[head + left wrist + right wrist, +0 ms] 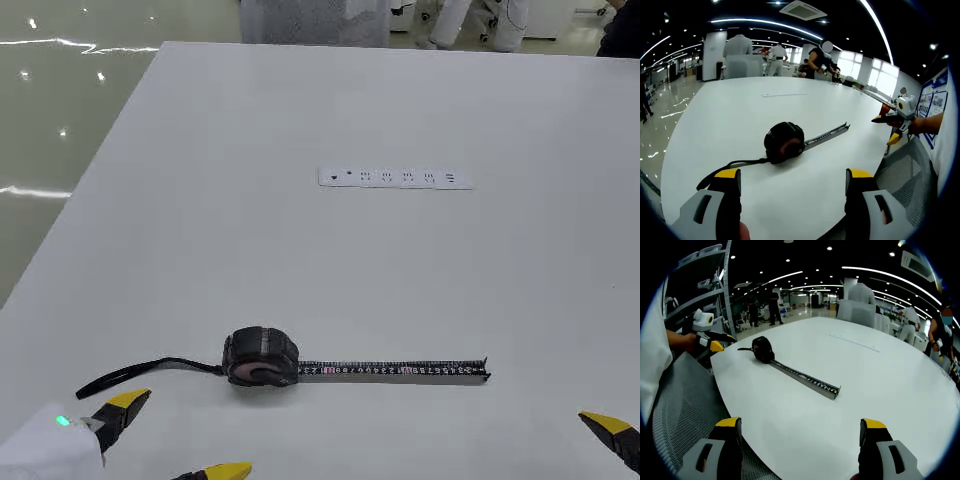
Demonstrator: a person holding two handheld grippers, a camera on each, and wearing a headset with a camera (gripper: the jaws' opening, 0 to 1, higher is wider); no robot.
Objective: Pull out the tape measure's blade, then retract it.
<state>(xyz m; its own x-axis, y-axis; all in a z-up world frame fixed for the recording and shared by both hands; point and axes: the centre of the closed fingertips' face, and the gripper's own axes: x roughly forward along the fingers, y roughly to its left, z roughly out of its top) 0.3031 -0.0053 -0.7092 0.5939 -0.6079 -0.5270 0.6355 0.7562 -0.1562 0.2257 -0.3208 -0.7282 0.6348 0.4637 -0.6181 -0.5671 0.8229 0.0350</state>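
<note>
My left gripper (793,175), wide open and empty, sat nearest the tape measure (784,142) straight ahead, its blade (826,135) lying out rightward toward my equally open, empty right gripper (802,425).

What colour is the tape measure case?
Black case with a reddish centre; best in left gripper view.

The white table (420,280) looks smooth and matt, the dark tape measure (261,357) looks like dull-sheened plastic, its blade (395,370) like thin printed metal, and the floor (60,110) is glossy.
</note>
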